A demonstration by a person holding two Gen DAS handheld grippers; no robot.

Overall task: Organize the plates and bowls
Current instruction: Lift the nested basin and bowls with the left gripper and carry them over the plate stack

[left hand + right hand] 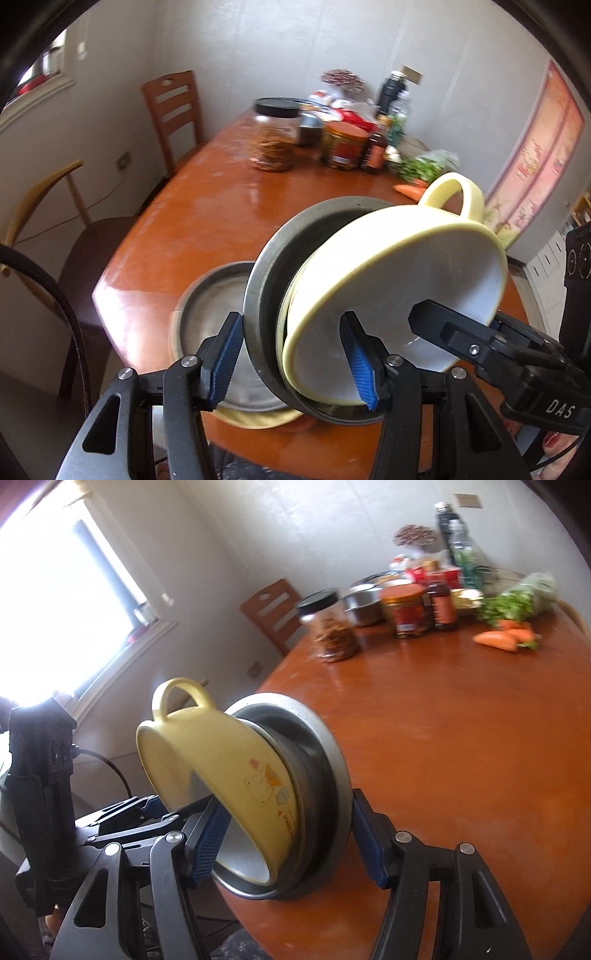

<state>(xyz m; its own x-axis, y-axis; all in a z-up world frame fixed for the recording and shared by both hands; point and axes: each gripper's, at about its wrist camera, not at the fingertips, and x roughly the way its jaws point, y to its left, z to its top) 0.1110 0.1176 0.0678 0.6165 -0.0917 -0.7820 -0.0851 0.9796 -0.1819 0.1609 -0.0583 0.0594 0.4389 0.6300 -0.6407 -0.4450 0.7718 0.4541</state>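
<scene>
While tilted above table, steel bowl holds yellow cup; both grippers pinching pair.

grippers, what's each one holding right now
left gripper: shut on the metal plate and yellow bowl.
right gripper: shut on the same pair.

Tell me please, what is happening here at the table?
A person holds a gripper in each hand. The left gripper and the right gripper clamp the same tilted pair of dishes from opposite sides: a yellow bowl nested in a metal plate, lifted over the wooden table. Another metal plate rests on the table below. Jars and carrots stand further back.
</scene>
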